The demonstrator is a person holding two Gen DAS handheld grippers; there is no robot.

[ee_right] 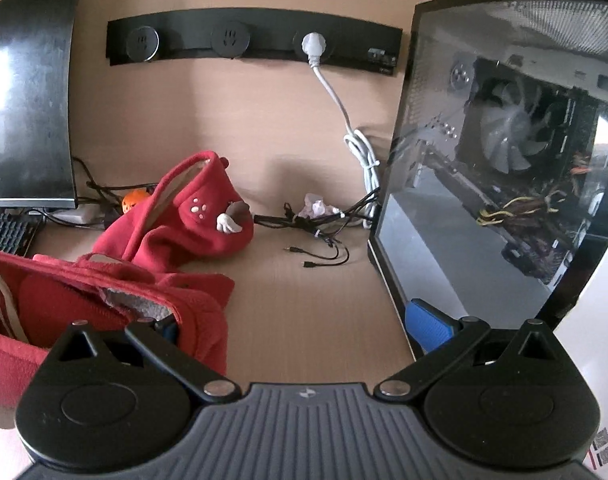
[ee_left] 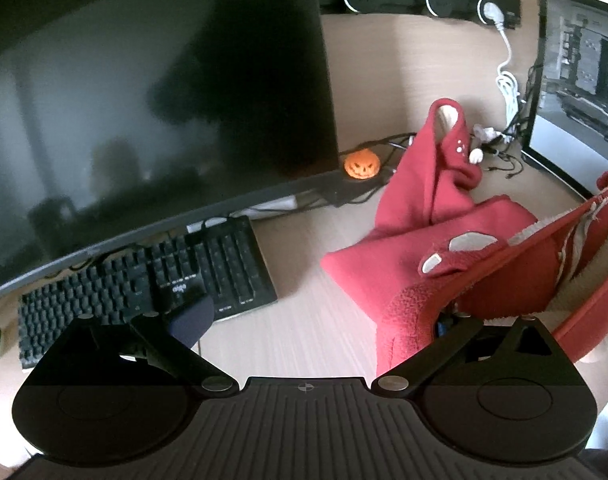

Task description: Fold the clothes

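Observation:
A red fleece hooded garment point(ee_left: 435, 236) lies crumpled on the wooden desk point(ee_left: 304, 320), its hood standing up at the back. It also shows in the right wrist view point(ee_right: 176, 240), with white paw prints on the hood. My left gripper point(ee_left: 311, 320) is open; its right finger is buried in the red fleece and its left finger point(ee_left: 192, 320) is free above the keyboard. My right gripper point(ee_right: 300, 324) is open; its left finger is tucked into the garment's edge point(ee_right: 200, 320) and its blue right fingertip point(ee_right: 427, 324) is bare, close to the computer case.
A large dark monitor point(ee_left: 144, 100) and black keyboard point(ee_left: 144, 276) fill the left. A glass-sided computer case point(ee_right: 503, 180) stands at the right. An orange pumpkin toy point(ee_left: 361, 166), loose cables point(ee_right: 315, 236) and a wall socket strip point(ee_right: 256, 40) are behind.

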